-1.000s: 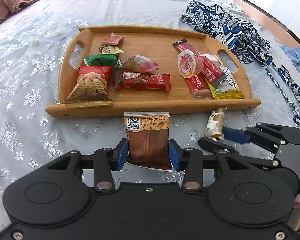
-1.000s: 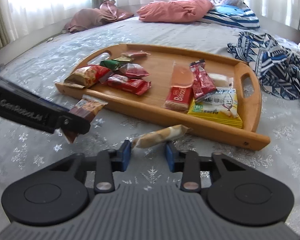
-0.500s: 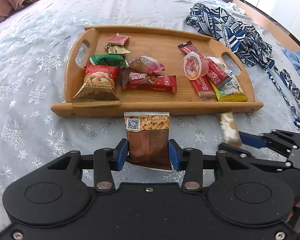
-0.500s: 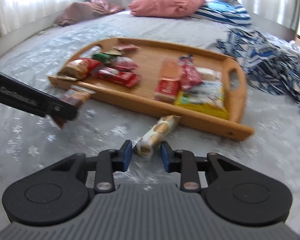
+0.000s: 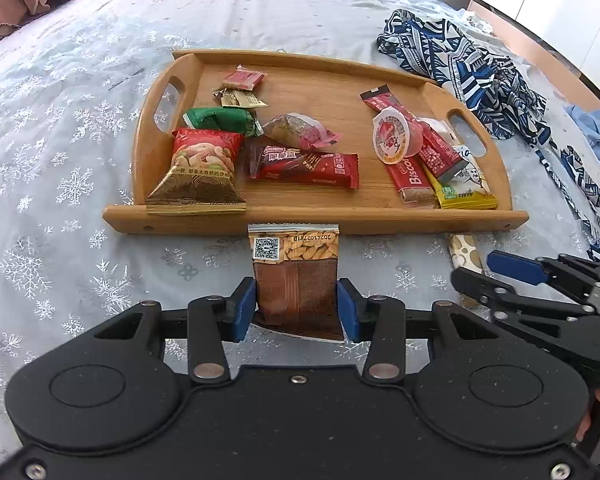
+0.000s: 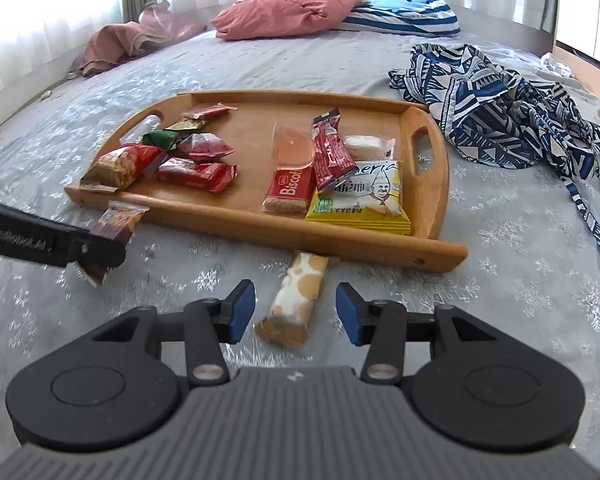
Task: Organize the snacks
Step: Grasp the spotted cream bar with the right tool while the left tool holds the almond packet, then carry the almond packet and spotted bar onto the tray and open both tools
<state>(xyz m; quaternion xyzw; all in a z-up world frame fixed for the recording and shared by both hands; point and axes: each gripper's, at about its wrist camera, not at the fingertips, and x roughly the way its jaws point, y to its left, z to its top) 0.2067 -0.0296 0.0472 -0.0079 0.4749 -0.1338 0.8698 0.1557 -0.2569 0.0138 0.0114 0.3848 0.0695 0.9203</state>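
The left claw (image 5: 297, 305) pinches a brown peanut packet (image 5: 296, 276) between its pads, just short of the wooden tray (image 5: 316, 222) ahead. The right claw (image 6: 295, 308) is spreading; a spotted snack bar (image 6: 296, 300) lies loose on the bed (image 6: 520, 280) between its pads, its far end touching the tray's near rim.

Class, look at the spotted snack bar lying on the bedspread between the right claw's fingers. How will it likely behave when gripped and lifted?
The snack bar looks small and probably light. Its crinkled wrapper ends would likely flop, while the middle seems firmer. The glossy film may slip between the pads, and the right claw is opening, not pressing it.
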